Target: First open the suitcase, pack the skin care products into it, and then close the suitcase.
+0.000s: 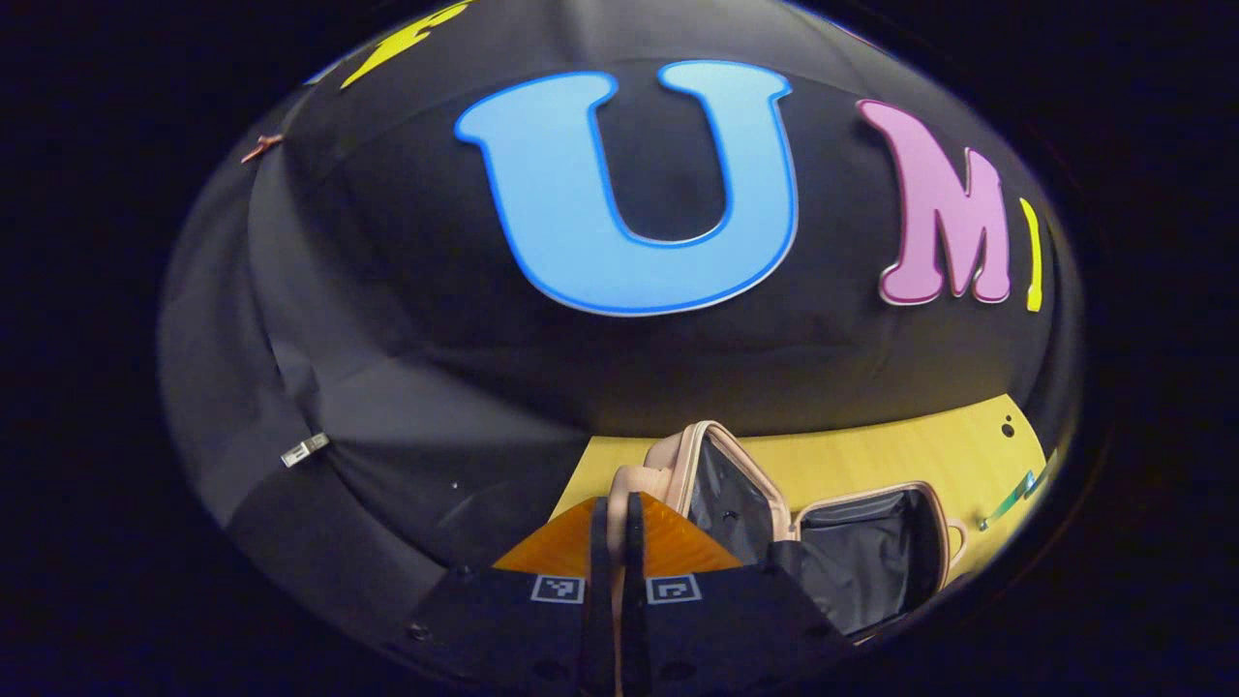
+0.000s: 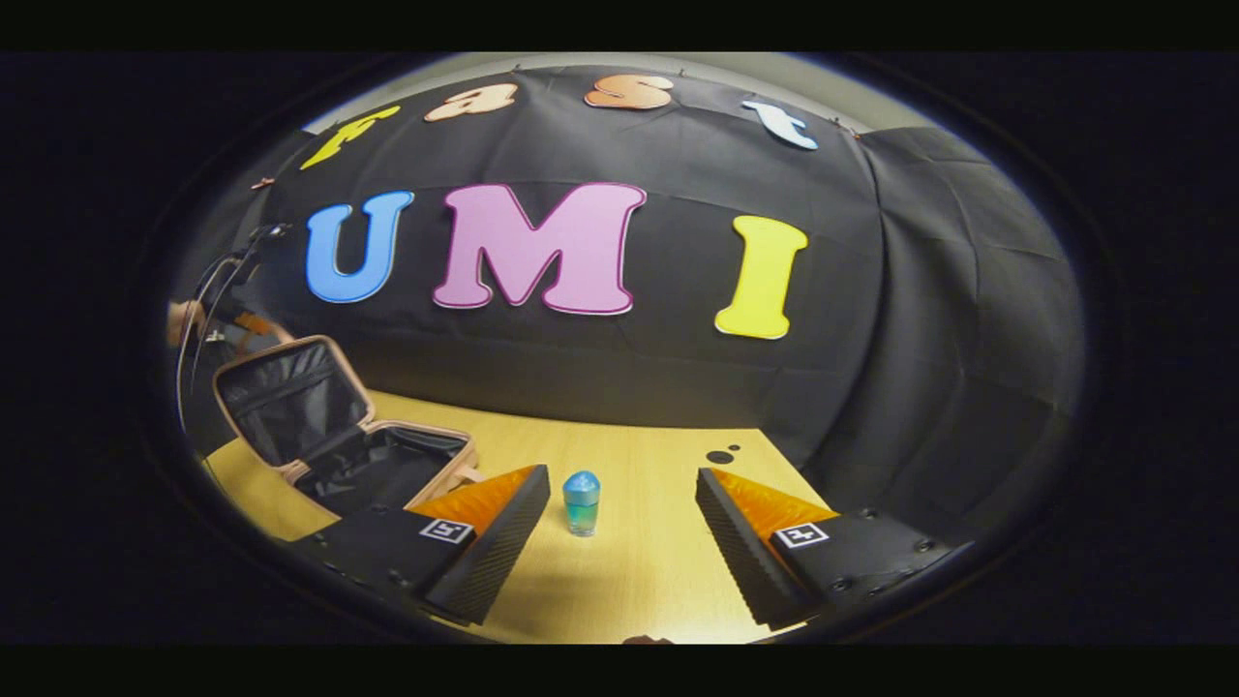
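Wooden table (image 2: 668,561) carries suitcase (image 2: 373,469) and bottle (image 2: 582,503).

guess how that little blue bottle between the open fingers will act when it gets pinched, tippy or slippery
The blue bottle stands upright, taller than it is wide, on the wooden table, so a one-sided nudge could probably tip it. Its body looks glossy and rounded, so it may slip or twist in the right tool. It looks small, likely light.

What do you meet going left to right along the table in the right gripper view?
Open suitcase, lid raised → right gripper's own left finger → blue-capped bottle standing on the table between the fingers → its right finger.
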Tool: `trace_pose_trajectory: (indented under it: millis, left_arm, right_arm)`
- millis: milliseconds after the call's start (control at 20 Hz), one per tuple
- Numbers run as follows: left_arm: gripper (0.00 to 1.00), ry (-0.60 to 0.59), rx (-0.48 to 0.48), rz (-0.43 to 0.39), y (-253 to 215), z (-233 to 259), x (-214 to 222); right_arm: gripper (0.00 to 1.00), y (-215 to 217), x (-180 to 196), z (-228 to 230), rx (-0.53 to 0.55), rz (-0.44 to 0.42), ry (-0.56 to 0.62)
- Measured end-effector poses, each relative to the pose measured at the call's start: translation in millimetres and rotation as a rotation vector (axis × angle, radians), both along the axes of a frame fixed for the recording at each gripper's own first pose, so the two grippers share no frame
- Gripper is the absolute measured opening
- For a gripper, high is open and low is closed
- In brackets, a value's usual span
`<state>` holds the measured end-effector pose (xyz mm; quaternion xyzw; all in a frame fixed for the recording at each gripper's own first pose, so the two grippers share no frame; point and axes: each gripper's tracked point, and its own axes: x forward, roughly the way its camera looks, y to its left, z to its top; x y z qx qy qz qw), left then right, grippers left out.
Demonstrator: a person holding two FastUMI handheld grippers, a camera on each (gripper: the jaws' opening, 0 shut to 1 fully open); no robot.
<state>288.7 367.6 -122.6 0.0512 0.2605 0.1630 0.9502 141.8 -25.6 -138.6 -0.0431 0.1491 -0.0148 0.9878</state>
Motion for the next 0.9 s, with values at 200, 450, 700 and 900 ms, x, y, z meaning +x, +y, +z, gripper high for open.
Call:
trace_pose_trajectory:
  millis: [200,450,700,900]
  left_arm:
    - [0.09,0.060,-0.042,0.029,59,-83,4]
    - [0.08,0.087,-0.122,0.084,92,-153,9]
    - [0.23,0.148,0.059,0.175,112,-158,-1]
    - [0.75,-0.041,0.126,0.034,49,-92,24]
  right_arm:
    - [0.97,2,8,-12,0.014,-0.057,0.045]
    - [0.96,-5,1,-30,-0.032,-0.099,0.070]
    - [0.97,-14,-4,-42,-0.044,-0.122,0.099]
    - [0.93,-33,0,-34,-0.036,-0.149,0.078]
